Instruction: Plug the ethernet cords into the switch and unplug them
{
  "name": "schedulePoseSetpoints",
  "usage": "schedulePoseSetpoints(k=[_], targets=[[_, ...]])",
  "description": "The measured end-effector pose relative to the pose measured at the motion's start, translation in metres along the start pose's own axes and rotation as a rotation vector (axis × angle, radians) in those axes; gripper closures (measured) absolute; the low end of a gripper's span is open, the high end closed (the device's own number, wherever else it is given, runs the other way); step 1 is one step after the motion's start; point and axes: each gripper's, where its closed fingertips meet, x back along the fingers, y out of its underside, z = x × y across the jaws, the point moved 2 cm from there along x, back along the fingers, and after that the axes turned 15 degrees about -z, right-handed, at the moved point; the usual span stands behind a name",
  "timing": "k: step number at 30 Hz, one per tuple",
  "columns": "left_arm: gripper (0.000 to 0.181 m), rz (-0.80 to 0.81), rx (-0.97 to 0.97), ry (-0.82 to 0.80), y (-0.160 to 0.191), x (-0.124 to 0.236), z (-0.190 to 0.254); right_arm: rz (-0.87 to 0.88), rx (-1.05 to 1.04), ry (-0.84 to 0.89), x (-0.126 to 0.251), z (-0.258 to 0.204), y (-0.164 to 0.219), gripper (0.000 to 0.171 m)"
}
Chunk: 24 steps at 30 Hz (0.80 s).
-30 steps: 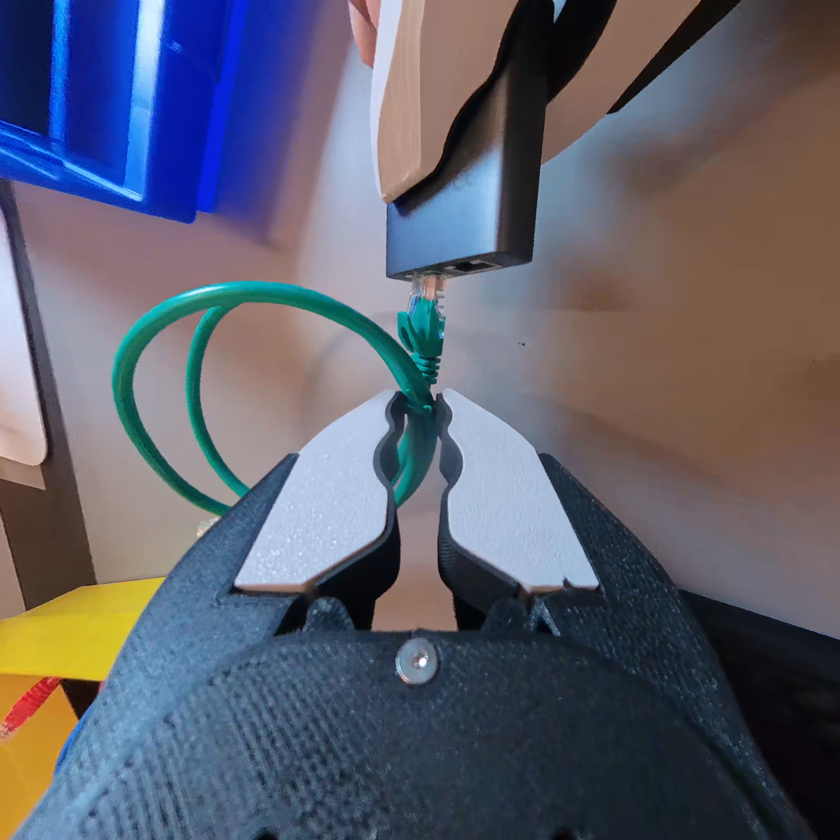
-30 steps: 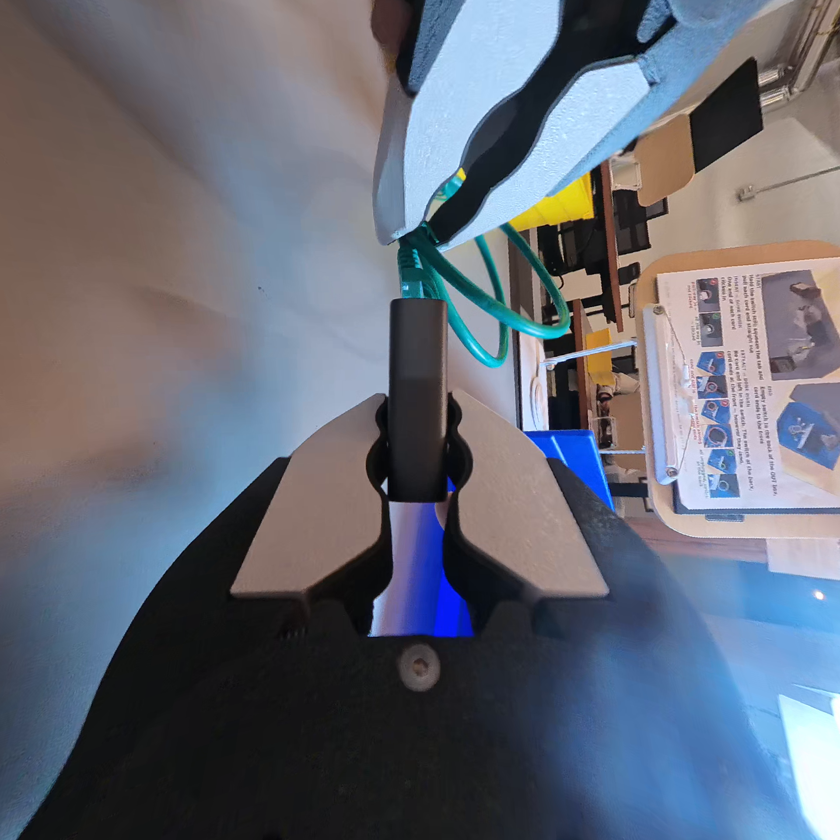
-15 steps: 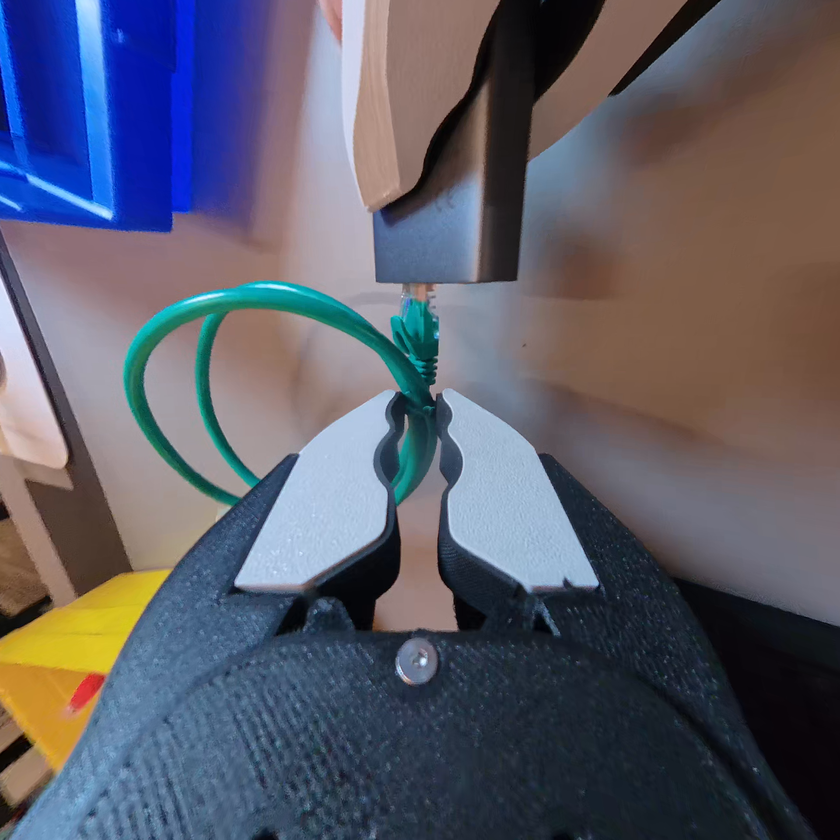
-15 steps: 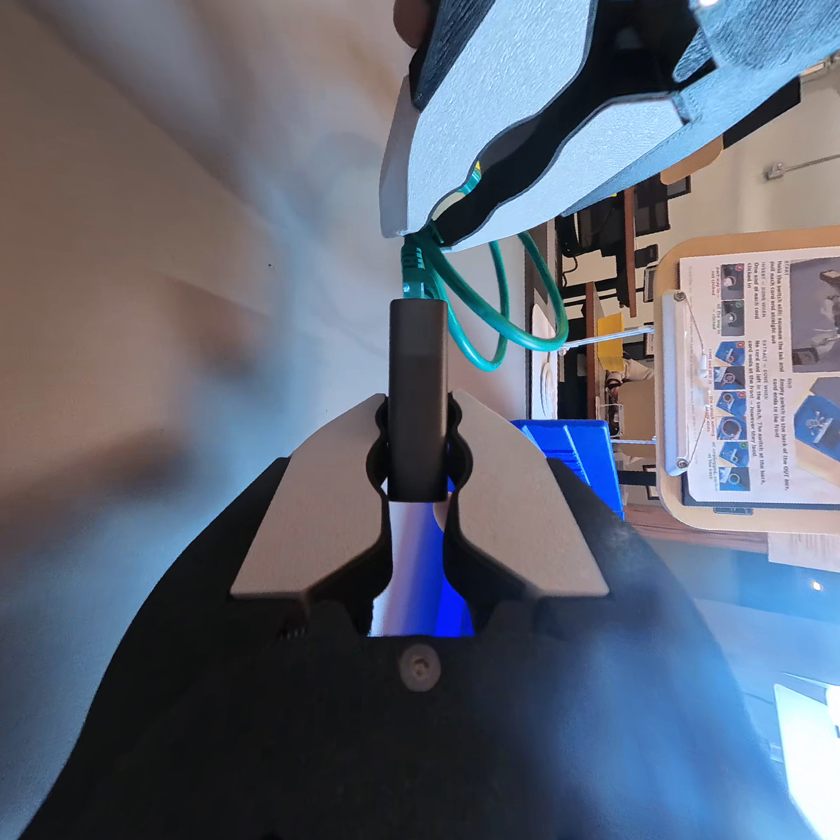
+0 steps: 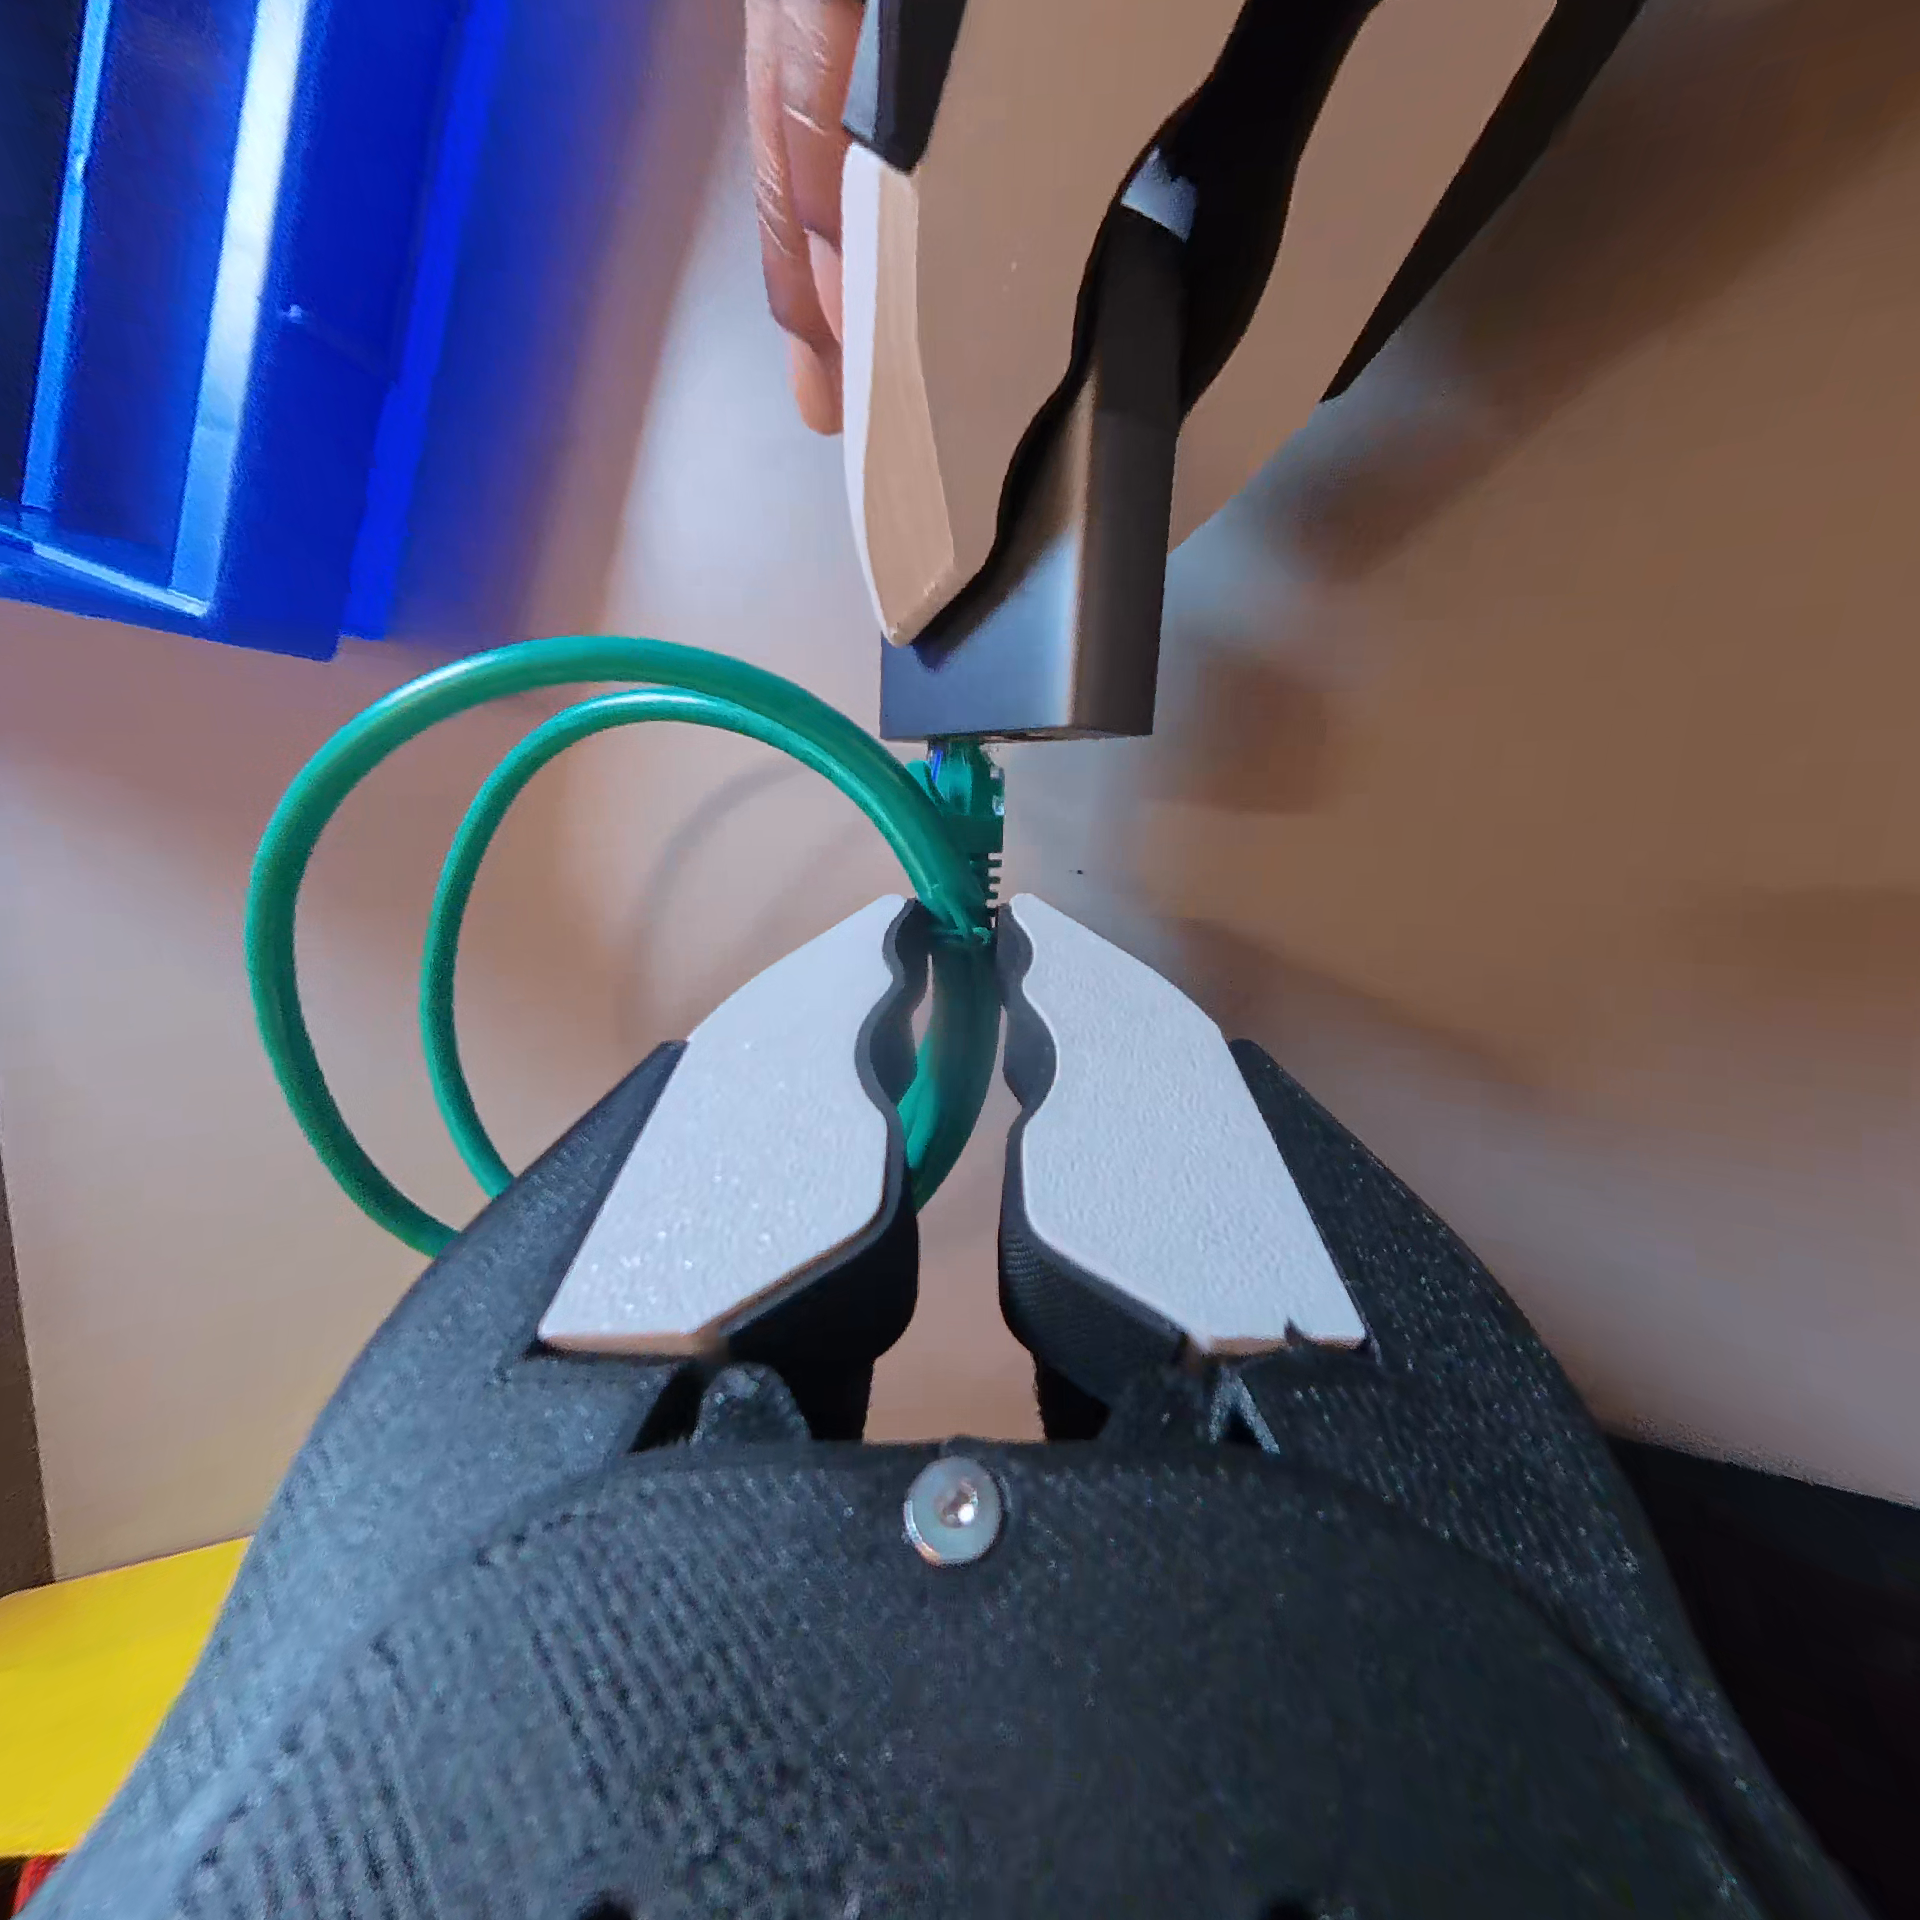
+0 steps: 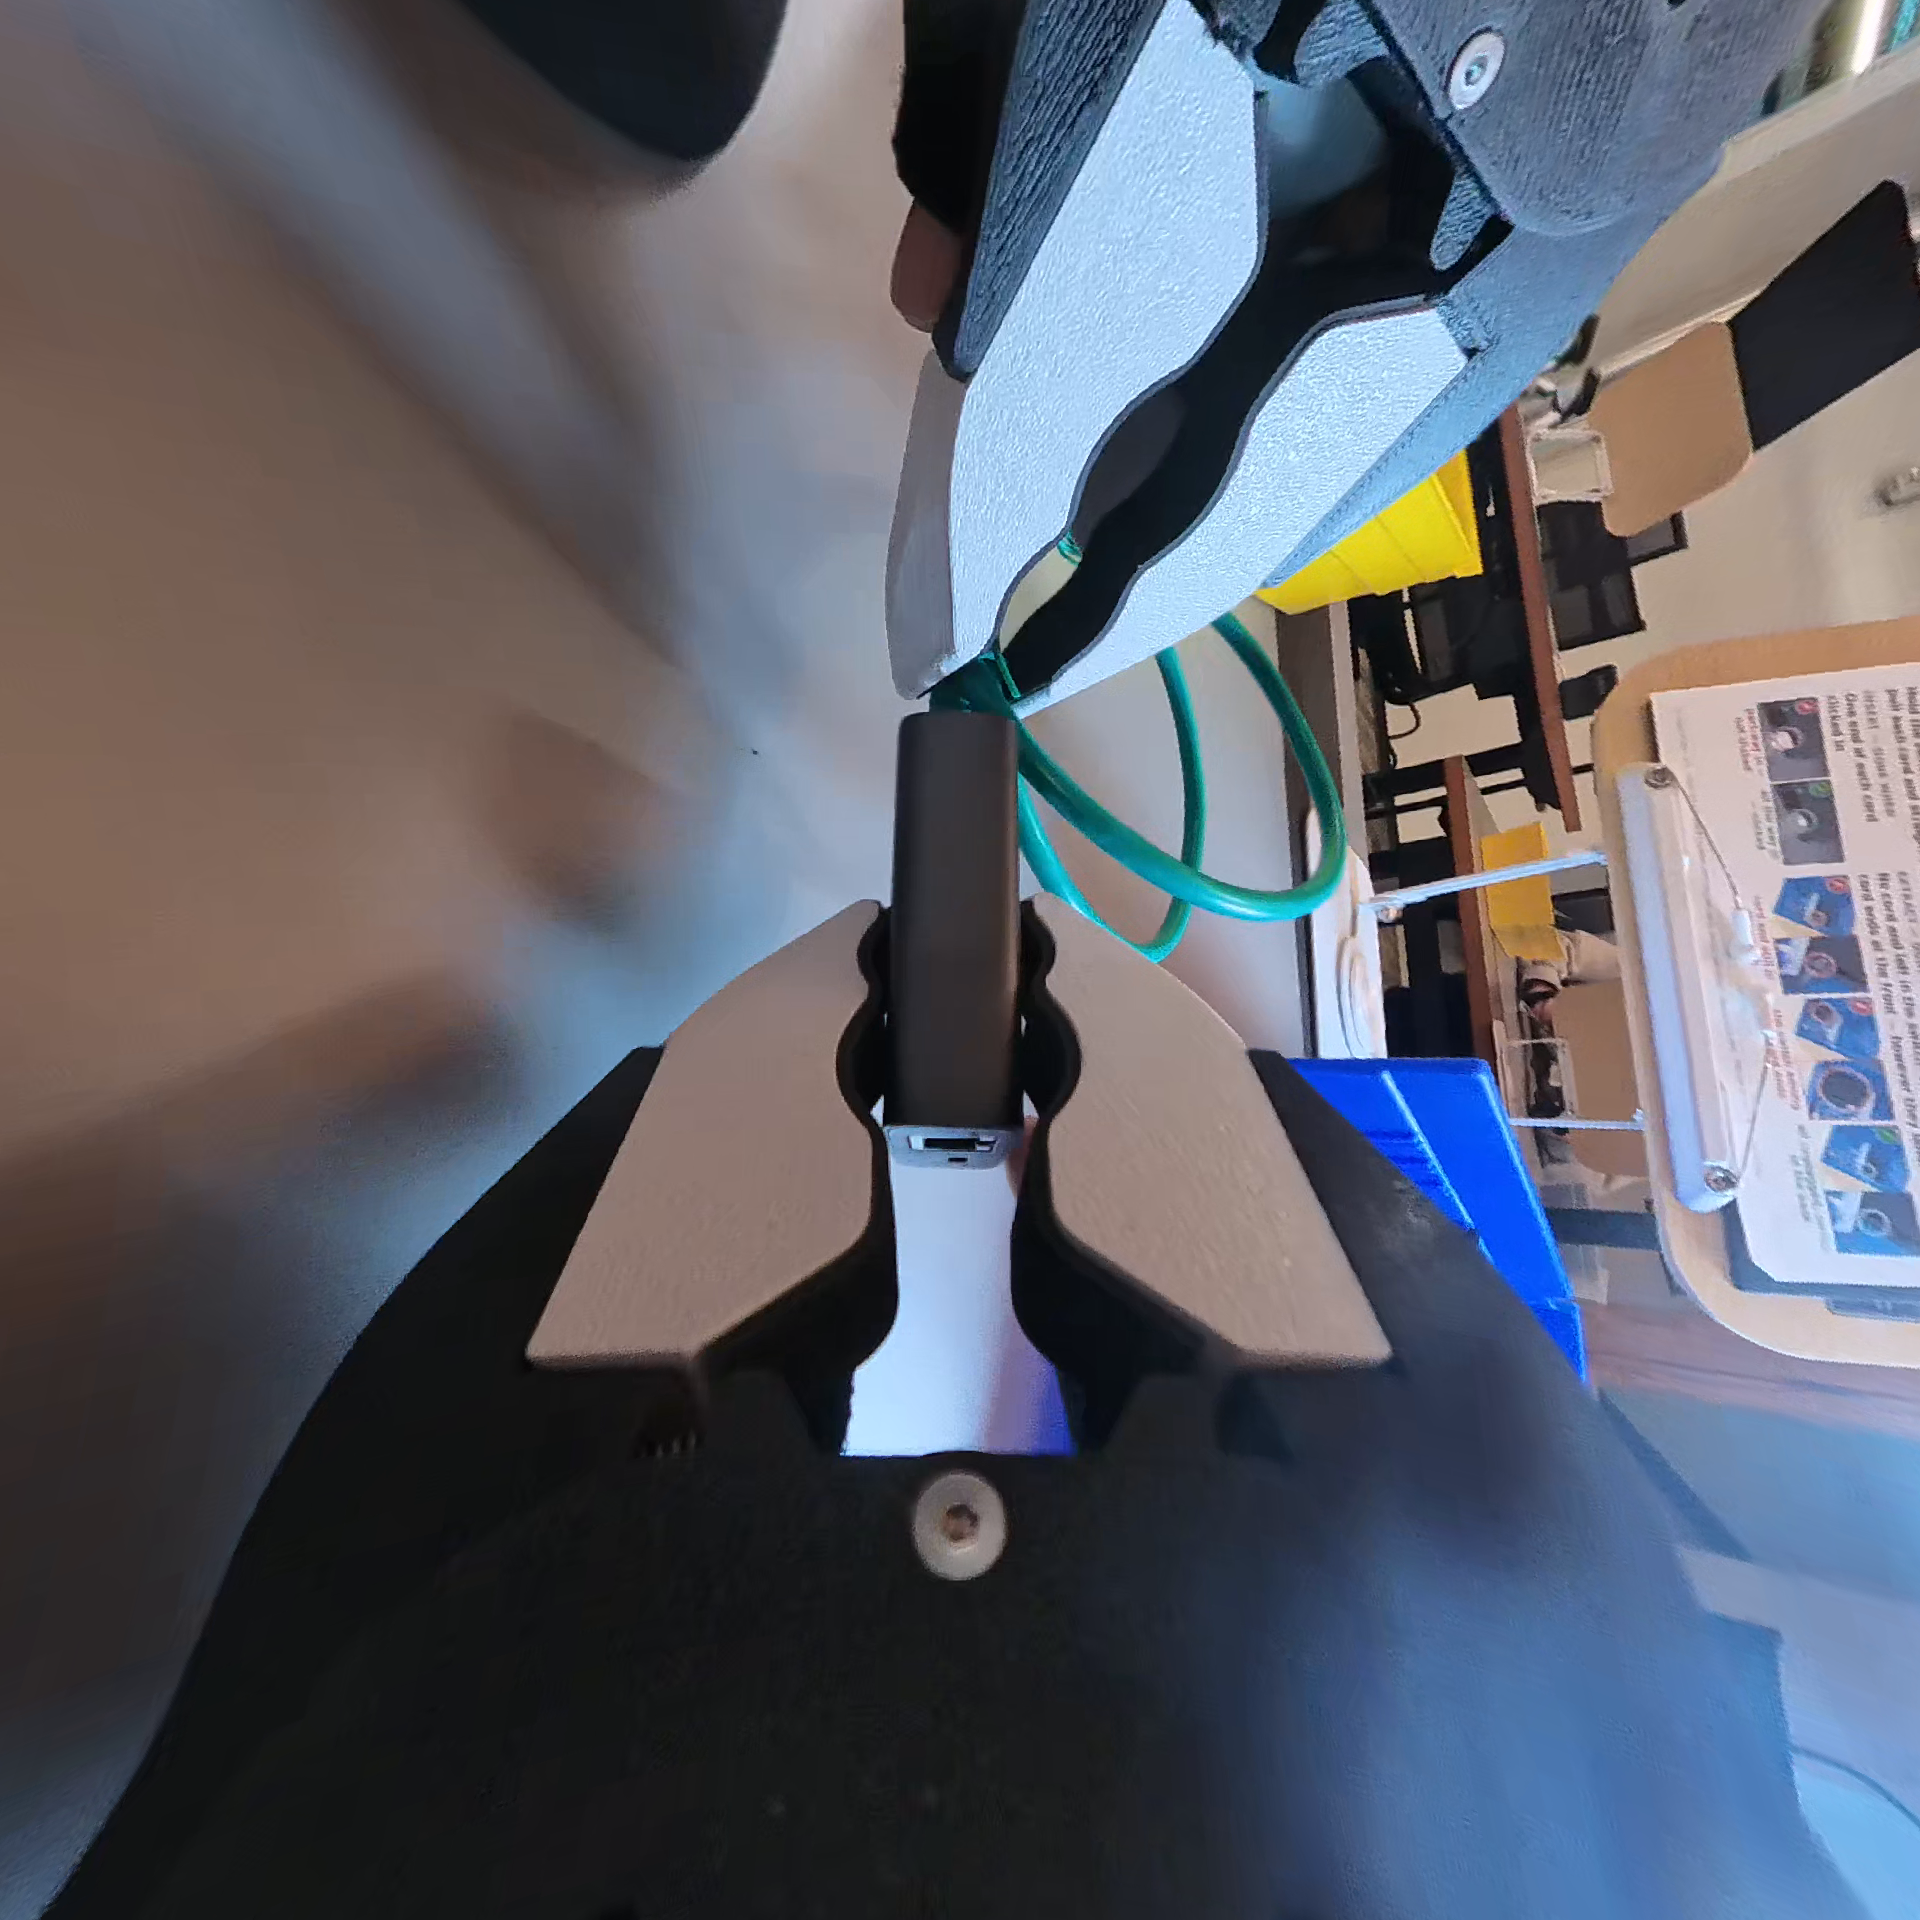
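Observation:
My left gripper (image 5: pixel 958 914) is shut on a green ethernet cord (image 5: pixel 343 883) just behind its green plug (image 5: pixel 971 800). The plug sits in a port on the end of the small dark switch (image 5: pixel 1081 582). The cord loops out to the left. My right gripper (image 6: pixel 954 920) is shut on the switch (image 6: pixel 954 935) and holds it in the air over the tan table. In the right wrist view the left gripper (image 6: pixel 997 675) meets the switch's far end, and the cord (image 6: pixel 1247 894) loops to the right. The plug is almost hidden there.
A blue bin (image 5: pixel 177 312) stands at the upper left in the left wrist view and a yellow bin (image 5: pixel 94 1662) at the lower left. The right wrist view shows the blue bin (image 6: pixel 1455 1164), a yellow bin (image 6: pixel 1382 540) and a clipboard with an instruction sheet (image 6: pixel 1808 987). Spacing between my two grippers at the tips: around 4 centimeters.
The plug has gone deeper into the switch's port. The two grippers have closed the gap between them, and the switch has tilted a little in the left wrist view.

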Motion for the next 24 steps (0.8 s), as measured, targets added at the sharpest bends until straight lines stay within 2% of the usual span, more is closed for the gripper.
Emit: schedulePoseSetpoints(k=[1,12,16,18,24], targets=[[0.169,0.002,-0.005,-0.005,0.000,0.000,0.001,0.006,0.002,-0.006,0.000,-0.001,-0.001,0.150],[0.166,0.235,0.017,-0.101,0.005,0.016,-0.006,0.048,-0.057,0.030,0.006,0.013,-0.004,0.149],[0.159,0.252,-0.031,-0.193,0.013,0.017,-0.007,0.064,-0.067,0.028,0.007,0.014,-0.004,0.149],[0.165,0.270,-0.066,-0.216,0.012,0.016,-0.003,0.081,-0.079,0.012,0.007,0.012,-0.006,0.149],[0.168,0.287,-0.074,-0.244,0.011,0.021,-0.004,0.074,-0.129,0.009,0.005,0.014,-0.003,0.149]])
